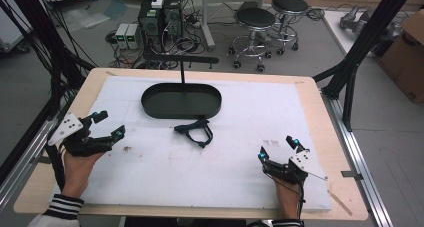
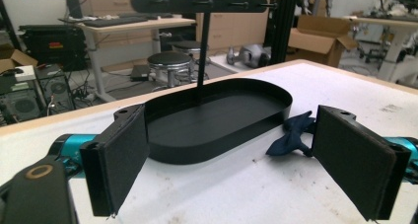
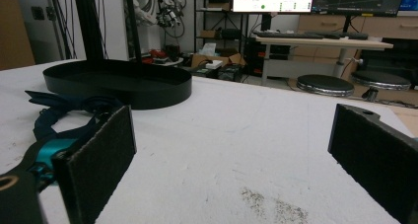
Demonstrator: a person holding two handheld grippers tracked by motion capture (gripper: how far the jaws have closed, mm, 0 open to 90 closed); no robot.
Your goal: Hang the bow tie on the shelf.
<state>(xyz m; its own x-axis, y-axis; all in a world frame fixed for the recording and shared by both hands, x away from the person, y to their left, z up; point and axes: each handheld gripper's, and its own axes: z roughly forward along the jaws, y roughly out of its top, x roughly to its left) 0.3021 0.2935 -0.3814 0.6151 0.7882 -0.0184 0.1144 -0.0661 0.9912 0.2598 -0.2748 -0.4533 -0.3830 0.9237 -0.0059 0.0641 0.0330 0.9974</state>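
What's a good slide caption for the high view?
Two open grippers, left and right, flank a dark bow tie lying before an oval black tray.

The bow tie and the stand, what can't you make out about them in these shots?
- Bow tie, left gripper view: its right part hides behind the gripper's right jaw.
- Bow tie, right gripper view: the strap's near end hides behind the left jaw.
- Stand, right gripper view: the post's top is cut off by the upper edge.

Dark navy bow tie (image 1: 194, 131) (strap looped), apparently flat, just before tray (image 1: 150, 104).
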